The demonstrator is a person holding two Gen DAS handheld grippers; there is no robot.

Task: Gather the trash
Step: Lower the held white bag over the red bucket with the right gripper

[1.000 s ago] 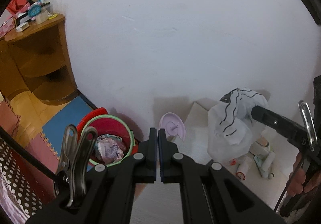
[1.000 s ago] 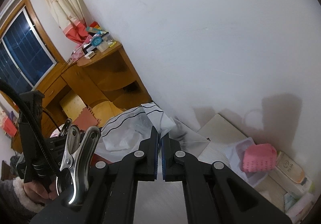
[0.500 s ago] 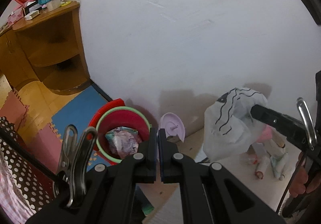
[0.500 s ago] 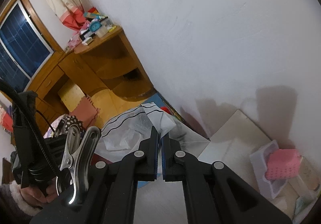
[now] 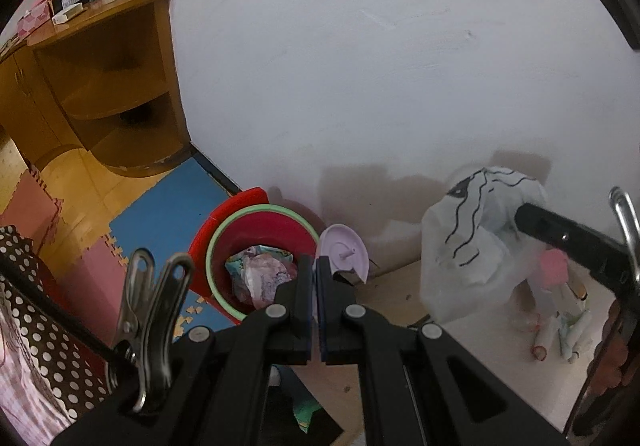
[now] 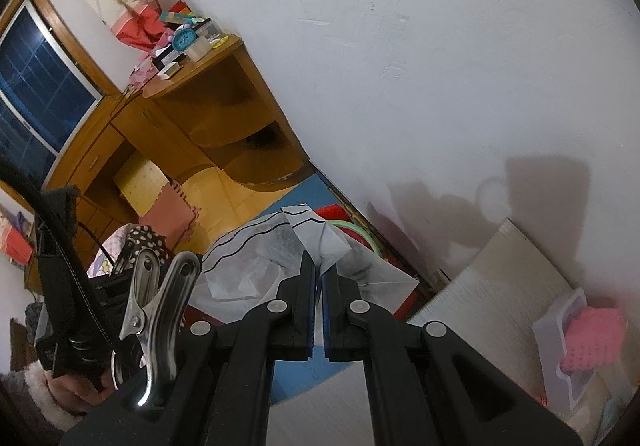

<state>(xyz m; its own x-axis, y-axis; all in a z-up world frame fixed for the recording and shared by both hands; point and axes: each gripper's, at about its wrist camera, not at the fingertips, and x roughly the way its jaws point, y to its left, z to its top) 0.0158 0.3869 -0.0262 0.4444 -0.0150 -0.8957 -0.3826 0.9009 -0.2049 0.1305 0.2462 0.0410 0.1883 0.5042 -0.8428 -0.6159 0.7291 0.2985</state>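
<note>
Here the right gripper (image 6: 316,278) pinches the plastic bag (image 6: 256,262) near the bin's rim (image 5: 260,211).

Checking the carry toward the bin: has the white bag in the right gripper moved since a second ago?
Yes. The white bag now overlaps the red bin, with the wooden shelf higher in view.

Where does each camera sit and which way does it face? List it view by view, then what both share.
Left wrist: on the left gripper, shut and empty, looking down at the red bin; the right gripper's arm shows at right.
Right wrist: on the right gripper, shut on the plastic bag, facing wall and desk; a hand on the left gripper shows at lower left.
Shared: bag, bin, desk, wall.
</note>
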